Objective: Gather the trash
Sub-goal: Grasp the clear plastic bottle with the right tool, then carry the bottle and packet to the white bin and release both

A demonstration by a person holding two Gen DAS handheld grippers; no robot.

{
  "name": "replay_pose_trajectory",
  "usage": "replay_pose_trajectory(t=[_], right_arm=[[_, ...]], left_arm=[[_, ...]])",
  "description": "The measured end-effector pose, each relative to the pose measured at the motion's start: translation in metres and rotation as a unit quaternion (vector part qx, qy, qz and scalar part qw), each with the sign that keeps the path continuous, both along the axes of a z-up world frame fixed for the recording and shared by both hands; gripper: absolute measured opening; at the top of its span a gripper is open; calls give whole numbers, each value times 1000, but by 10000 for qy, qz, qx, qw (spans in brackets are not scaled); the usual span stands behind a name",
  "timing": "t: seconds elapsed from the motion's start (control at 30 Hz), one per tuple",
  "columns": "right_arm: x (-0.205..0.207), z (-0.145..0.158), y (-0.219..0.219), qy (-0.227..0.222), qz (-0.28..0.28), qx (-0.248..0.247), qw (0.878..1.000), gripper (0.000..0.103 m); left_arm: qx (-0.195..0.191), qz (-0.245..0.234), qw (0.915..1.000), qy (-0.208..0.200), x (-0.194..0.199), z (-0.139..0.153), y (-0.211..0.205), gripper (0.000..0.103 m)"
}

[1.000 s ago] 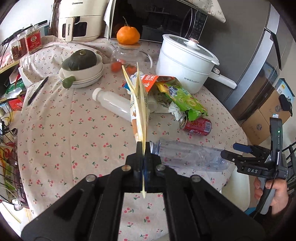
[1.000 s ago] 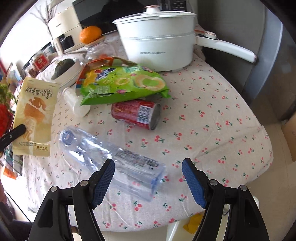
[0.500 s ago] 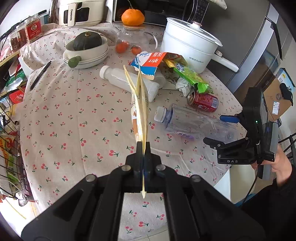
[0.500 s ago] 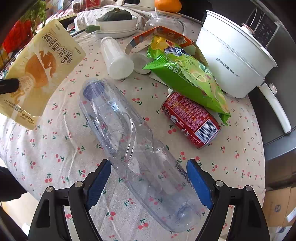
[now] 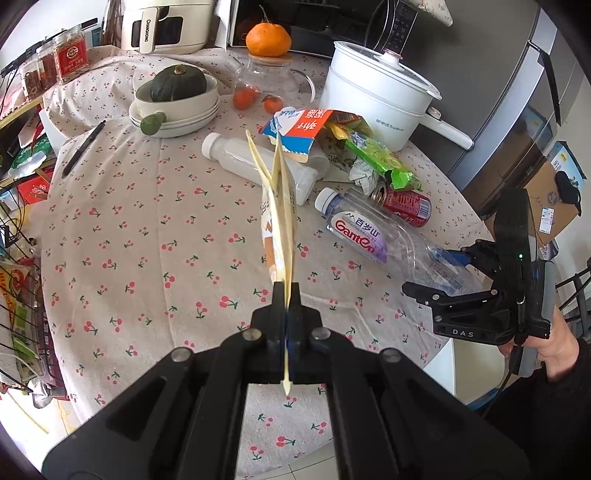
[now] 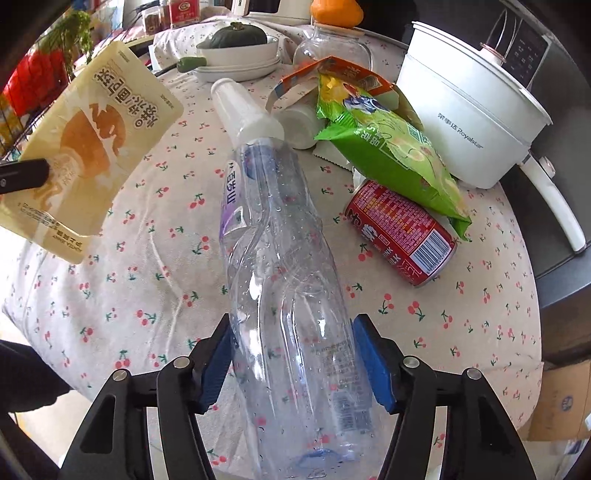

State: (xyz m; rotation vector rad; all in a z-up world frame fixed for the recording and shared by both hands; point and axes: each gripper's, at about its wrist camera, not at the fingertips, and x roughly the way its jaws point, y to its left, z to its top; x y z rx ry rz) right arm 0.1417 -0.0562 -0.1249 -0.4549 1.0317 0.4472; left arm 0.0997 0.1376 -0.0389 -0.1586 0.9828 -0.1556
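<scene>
My left gripper [image 5: 286, 306] is shut on a flat cream snack pouch [image 5: 279, 218] and holds it edge-on above the table; the pouch also shows in the right wrist view [image 6: 92, 155]. A clear crushed plastic bottle [image 6: 284, 280] lies on the cherry-print tablecloth. My right gripper [image 6: 295, 358] is open with its blue pads on either side of the bottle's lower body; in the left wrist view the right gripper [image 5: 443, 273] sits at the bottle's [image 5: 373, 236] base end. A red can [image 6: 400, 232], a green chip bag [image 6: 388, 147], a white bottle [image 5: 255, 166] and an orange-blue carton [image 5: 299, 129] lie behind.
A white electric pot [image 5: 380, 99] stands at the back right. A bowl stack with a dark squash [image 5: 177, 96], a glass jar with an orange on top [image 5: 267, 62], a pen [image 5: 83, 147] and an air fryer [image 5: 166, 22] are at the back. A wire rack [image 5: 18, 295] is left.
My right gripper has moved forward over the clear bottle, so the bottle now lies between its pads. My left gripper has lifted back a little with the pouch.
</scene>
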Motion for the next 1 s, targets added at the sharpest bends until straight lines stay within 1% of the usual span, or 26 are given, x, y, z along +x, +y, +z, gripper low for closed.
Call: replay_pose_trajectory(t=[0.2,0.37,0.47,0.57,0.67,0.8,0.9,1.0], right_arm=[[-19,29,-19,-35,-192,393,9990,64],[-44,48,-47,-145,-335,522,9980,64],[-60,59,-73,-216,-596,561,9964,64],[-72,67,-108,-255,-1008,577,9929,64],[-84,70,-148,-240,-1534,584,9861,64],[-106,72,-203,-191,-2233,691,9721,64],[-126,71,-239,-139,-2718,752,9593,64],[-146,66,-273,-57,-3173,826,9447,64]], left_arm=[[70,-133,9999,-73,-9,2,-8,1],[94,-402,9990,-160,-16,7,-26,1],[68,-634,9977,-227,-19,11,-45,1],[27,-918,9954,-280,-22,13,-68,1],[-19,-1242,9918,-301,-24,14,-96,1],[-145,-1739,9842,-290,-28,13,-141,1],[-229,-2189,9751,-257,-34,10,-177,1],[-223,-2673,9631,-208,-42,3,-215,1]])
